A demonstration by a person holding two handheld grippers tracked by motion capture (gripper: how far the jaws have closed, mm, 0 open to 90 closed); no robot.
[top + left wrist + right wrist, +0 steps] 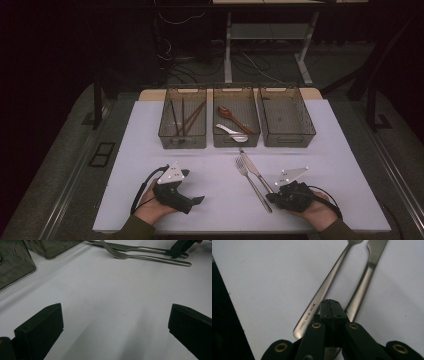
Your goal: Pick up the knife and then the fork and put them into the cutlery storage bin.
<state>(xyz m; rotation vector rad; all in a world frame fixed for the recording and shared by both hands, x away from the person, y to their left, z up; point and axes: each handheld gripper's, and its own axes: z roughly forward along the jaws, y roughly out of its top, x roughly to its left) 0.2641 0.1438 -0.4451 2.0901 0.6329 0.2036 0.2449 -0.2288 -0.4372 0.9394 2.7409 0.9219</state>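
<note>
1. The right gripper sits at the lower right of the high view, held in the person's right hand. Its jaws are pressed together with nothing visibly between them, directly over the knife handle.
2. The knife and the fork lie side by side on the white table, running from the lower centre to the top of the right gripper view. The fork is on the left.
3. The left gripper rests at the lower left of the high view in the left hand. Its jaws are spread wide over bare table.
4. Three bins stand in a row at upper centre: the left bin holds chopsticks, the middle bin holds spoons, and the right bin stands beside them.
</note>
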